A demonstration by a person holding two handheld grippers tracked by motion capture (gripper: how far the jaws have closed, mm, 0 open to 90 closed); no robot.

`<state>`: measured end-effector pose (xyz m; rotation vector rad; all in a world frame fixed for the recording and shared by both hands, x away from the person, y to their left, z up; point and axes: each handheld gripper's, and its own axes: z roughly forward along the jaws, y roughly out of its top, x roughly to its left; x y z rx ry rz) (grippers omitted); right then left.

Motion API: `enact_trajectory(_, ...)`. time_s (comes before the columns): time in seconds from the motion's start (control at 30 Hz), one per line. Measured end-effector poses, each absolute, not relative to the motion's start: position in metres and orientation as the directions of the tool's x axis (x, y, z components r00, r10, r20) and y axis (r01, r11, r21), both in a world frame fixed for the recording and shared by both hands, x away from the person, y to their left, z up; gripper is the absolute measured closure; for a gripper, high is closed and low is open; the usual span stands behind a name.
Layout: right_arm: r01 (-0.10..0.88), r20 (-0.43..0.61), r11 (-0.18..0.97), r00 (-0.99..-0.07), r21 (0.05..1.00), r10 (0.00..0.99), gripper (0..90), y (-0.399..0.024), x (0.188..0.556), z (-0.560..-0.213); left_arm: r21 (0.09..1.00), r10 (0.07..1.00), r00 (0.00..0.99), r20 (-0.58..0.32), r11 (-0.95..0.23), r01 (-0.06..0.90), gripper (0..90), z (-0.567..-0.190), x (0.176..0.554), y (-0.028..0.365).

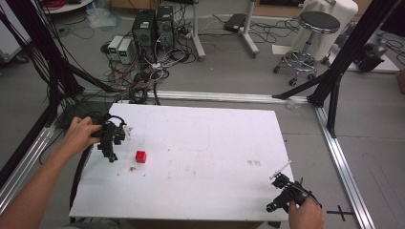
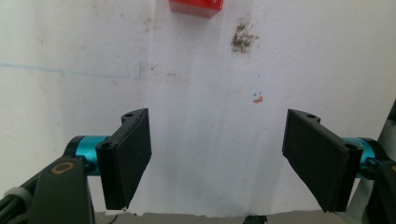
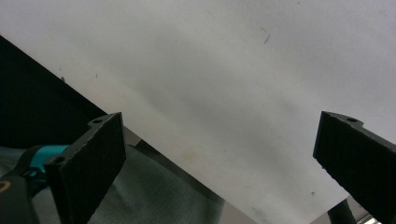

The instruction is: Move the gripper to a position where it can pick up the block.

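A small red cube (image 1: pixel 140 156) rests on the white table (image 1: pixel 200 143), left of centre. In the left gripper view the red cube (image 2: pixel 195 7) sits at the top edge, well beyond the jaws. My left gripper (image 1: pixel 111 155) hangs just left of the cube, held by a hand, and its jaws stand wide apart with nothing between them (image 2: pixel 217 161). My right gripper (image 1: pixel 276 206) is at the table's front right corner, held by the other hand. Its jaws are wide open over the bare table edge (image 3: pixel 219 163).
A dark smudge (image 1: pixel 132 168) marks the table beside the cube. Beyond the table's far edge lie computer towers (image 1: pixel 153 28), tangled cables, and a stool (image 1: pixel 310 38). Black frame struts (image 1: pixel 334 71) rise at the right, and an aluminium rail (image 1: pixel 341 162) runs along that side.
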<state>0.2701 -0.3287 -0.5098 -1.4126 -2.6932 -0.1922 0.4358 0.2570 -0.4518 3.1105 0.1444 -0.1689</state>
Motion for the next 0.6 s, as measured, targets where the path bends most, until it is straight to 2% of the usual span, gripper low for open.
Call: enact_trajectory(0.6,0.823,0.149,0.563,-0.568,0.074,0.810,1.9,-0.330,0.270,-0.510,0.044,-0.004,0.997,-0.081,-0.999,0.000,24.1,-0.461,0.445,0.217)
